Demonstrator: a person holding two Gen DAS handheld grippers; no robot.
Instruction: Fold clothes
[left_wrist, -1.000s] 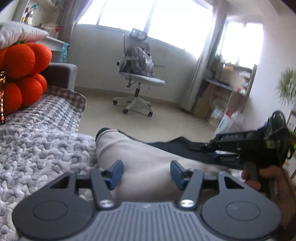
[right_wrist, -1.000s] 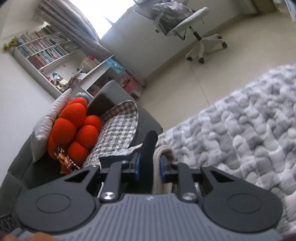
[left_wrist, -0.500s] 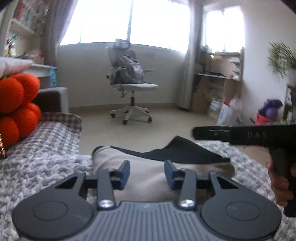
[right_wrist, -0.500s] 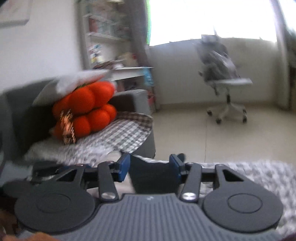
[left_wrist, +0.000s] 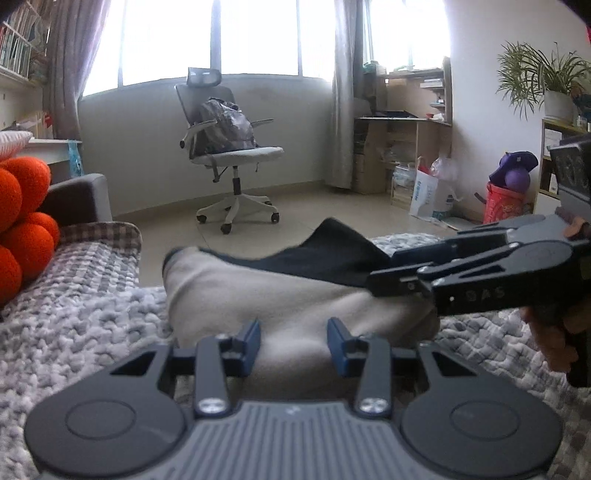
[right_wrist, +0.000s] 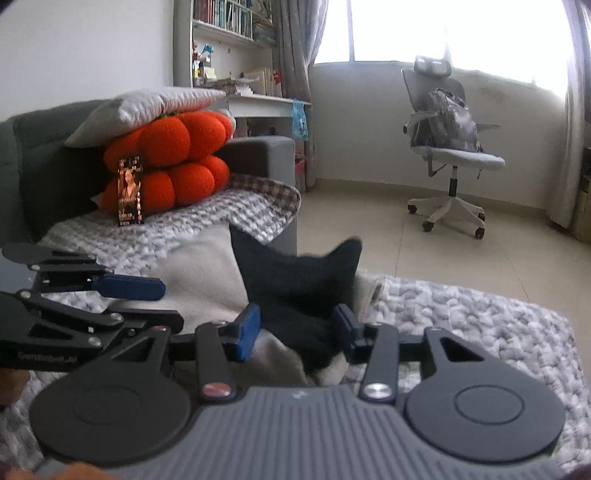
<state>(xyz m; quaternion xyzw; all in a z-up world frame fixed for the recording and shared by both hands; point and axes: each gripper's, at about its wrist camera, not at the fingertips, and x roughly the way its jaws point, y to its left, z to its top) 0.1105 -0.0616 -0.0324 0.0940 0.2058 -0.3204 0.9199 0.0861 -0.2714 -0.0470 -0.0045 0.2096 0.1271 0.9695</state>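
Note:
A beige garment (left_wrist: 277, 295) with a dark navy part (left_wrist: 325, 254) lies bunched on the grey knitted blanket (left_wrist: 74, 332). My left gripper (left_wrist: 294, 347) is low over the near end of the beige cloth. Its jaws stand partly apart, the cloth fills the gap, and the pads do not visibly pinch it. In the right wrist view my right gripper (right_wrist: 297, 328) is open, with the dark cloth (right_wrist: 295, 288) standing up between its blue pads. The left gripper (right_wrist: 170, 302) shows there at the left, and the right gripper (left_wrist: 380, 269) reaches in from the right in the left wrist view.
Orange ball cushions (right_wrist: 166, 162) under a white pillow (right_wrist: 147, 103) sit on the grey sofa (right_wrist: 258, 151) to the left. Beyond the blanket's far edge is bare floor with an office chair (left_wrist: 229, 147). A person's hand (left_wrist: 554, 339) holds the right gripper's handle.
The right gripper rolled from tilted to level and went from shut on the cloth to open around it. The left jaws narrowed a little and that view also levelled.

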